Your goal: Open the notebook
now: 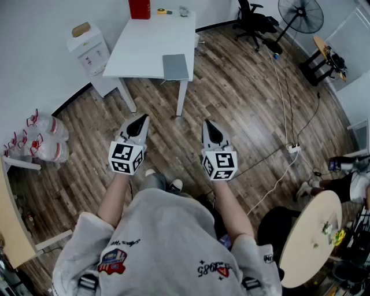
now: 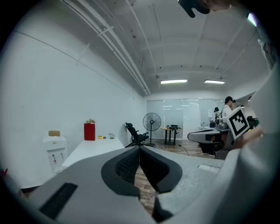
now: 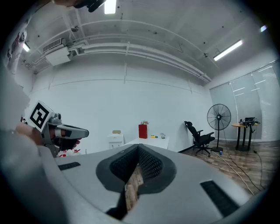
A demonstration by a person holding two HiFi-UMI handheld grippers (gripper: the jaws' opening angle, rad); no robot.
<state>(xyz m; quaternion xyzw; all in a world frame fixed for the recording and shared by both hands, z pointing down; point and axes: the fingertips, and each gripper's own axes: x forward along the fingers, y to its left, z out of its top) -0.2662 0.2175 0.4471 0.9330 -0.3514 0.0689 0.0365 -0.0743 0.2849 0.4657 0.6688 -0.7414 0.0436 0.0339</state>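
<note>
I hold both grippers out roughly level above the wood floor point(image 1: 243, 98). The left gripper point(image 1: 140, 121) has its fingers point(image 2: 124, 165) pressed together tip to tip, with nothing between them. The right gripper point(image 1: 210, 125) is the same, its fingers point(image 3: 151, 165) closed on air. The notebook point(image 1: 176, 67) (grey, cover down) lies flat at the near edge of the white table point(image 1: 144, 46). It is well ahead of both sets of fingertips, roughly between their lines, and neither touches it. Beyond it from the fingers, at the table's far end, stands a red box point(image 1: 139, 8). A water dispenser point(image 1: 87, 49) sits past the left fingers, and a fan point(image 1: 300, 14) stands far beyond the right ones.
</note>
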